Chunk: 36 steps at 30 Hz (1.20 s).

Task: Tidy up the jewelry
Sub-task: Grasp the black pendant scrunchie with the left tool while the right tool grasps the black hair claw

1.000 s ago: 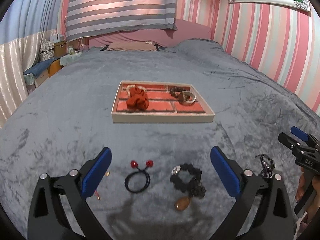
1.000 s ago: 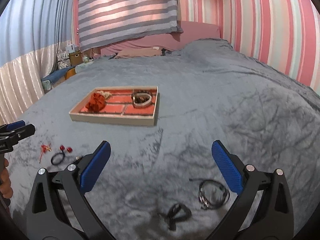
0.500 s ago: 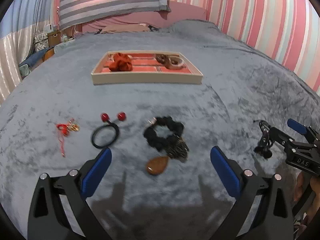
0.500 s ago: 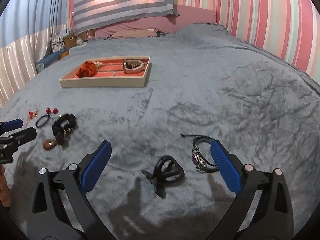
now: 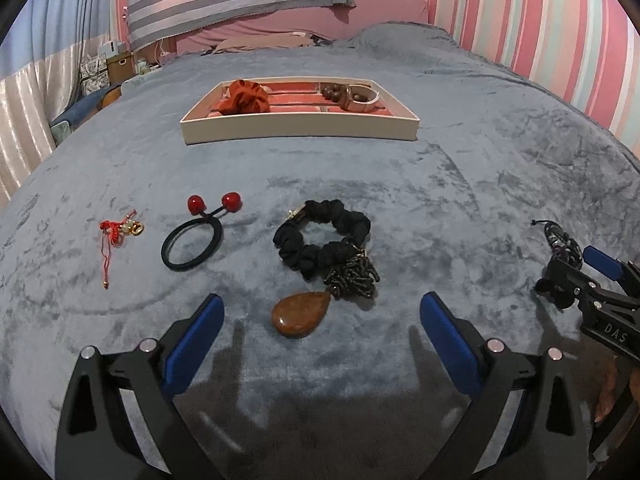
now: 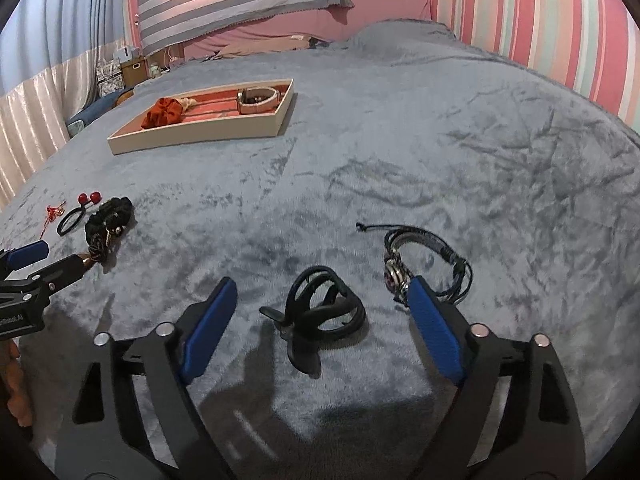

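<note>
Tray (image 5: 298,133): rust scrunchie (image 5: 244,98) left; beads, watch (image 5: 362,98) right.

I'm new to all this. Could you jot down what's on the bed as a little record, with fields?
surface: grey bedspread
tray: cream rim, holds an orange scrunchie, wooden beads and a pale bangle
loose, left side: red charm cord, black hair tie with red balls, black scrunchie, brown pendant
loose, right side: black hair clip, corded bracelet
left hand-held gripper: open, empty, near the pendant
right hand-held gripper: open, jaws just closing in, either side of the hair clip
</note>
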Available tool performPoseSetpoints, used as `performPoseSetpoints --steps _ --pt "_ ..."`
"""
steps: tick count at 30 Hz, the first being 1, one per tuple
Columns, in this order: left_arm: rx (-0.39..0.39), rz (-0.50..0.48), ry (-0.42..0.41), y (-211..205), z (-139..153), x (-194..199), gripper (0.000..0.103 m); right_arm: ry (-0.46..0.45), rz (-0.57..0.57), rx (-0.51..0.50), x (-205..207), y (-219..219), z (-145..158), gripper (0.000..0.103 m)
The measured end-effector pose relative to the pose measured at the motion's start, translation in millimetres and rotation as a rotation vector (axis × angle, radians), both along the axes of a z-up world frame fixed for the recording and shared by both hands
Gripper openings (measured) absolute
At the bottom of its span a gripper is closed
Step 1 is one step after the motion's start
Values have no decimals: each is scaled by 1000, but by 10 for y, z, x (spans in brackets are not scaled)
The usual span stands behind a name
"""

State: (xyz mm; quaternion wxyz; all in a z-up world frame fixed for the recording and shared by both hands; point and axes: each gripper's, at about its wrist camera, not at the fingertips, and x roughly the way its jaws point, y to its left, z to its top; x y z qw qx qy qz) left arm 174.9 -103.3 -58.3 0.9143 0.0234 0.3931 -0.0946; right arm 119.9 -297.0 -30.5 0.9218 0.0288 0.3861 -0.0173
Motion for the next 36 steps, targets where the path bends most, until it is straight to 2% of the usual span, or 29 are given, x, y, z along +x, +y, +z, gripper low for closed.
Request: performPoseSetpoints --steps 3,4,8,13,18,20,25,36 --pt "19 -9 -6 -32 -20 36 89 24 7 10 44 0 -65 75" --pt "24 -14 -5 -46 -27 52 82 32 8 14 58 -3 -81 71" --pt "33 -25 40 -77 -125 170 63 50 7 36 101 -26 -130 66" --pt "26 -15 42 -64 -149 252 62 69 12 51 145 -28 -167 61" --pt "28 -35 48 -109 -185 314 51 72 10 45 162 -18 -171 60" --pt "22 -36 49 -107 -185 327 41 72 10 37 166 -10 -170 60" --pt "-6 -39 52 -69 -184 308 30 71 11 29 167 -3 -175 60" --pt "-55 -54 43 4 -127 226 21 51 17 20 142 7 -146 60"
